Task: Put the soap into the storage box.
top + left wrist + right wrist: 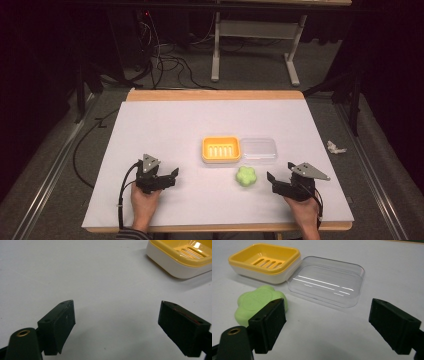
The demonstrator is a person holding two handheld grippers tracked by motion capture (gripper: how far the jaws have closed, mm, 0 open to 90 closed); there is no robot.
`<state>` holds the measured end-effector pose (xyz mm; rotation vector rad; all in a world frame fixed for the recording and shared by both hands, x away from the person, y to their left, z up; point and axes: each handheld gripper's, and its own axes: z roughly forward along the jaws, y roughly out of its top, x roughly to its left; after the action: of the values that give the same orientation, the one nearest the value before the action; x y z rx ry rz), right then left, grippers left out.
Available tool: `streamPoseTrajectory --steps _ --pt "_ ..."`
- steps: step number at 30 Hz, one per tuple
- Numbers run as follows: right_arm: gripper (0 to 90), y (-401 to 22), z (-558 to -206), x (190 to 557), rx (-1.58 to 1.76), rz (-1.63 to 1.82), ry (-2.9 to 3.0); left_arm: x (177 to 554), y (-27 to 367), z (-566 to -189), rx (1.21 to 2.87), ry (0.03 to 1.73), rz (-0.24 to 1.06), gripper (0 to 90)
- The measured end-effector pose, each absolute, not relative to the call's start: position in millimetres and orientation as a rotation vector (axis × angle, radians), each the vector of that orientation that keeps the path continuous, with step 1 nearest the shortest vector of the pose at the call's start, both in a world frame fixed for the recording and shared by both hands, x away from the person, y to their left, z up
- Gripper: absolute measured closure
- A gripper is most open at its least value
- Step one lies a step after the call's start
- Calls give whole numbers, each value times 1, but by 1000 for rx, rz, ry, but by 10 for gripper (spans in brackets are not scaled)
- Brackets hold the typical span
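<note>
A yellow soap dish (220,149) with a slotted insert sits mid-table, and its clear plastic lid (258,150) lies flat against its right side. A green flower-shaped soap (246,176) rests on the white table just in front of them. My right gripper (272,181) is to the right of the soap, open, with nothing between its jaws. In the right gripper view the soap (253,303) lies beside the left jaw, with the dish (264,261) and lid (328,281) beyond. My left gripper (173,178) stands open at the left over bare table, the dish (181,257) ahead to its right.
The white sheet (165,125) covers a wooden table with edges near on all sides. Cables (165,60) and a table frame (255,37) stand on the floor behind. A crumpled scrap (335,147) lies on the floor to the right.
</note>
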<state>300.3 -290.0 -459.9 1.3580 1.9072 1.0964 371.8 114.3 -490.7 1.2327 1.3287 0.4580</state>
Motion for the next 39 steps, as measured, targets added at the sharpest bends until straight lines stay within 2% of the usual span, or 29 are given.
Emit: streamPoseTrajectory --steps 39 --pt "186 -215 -455 326 1196 922 2307 372 114 -490 1226 1330 449 146"
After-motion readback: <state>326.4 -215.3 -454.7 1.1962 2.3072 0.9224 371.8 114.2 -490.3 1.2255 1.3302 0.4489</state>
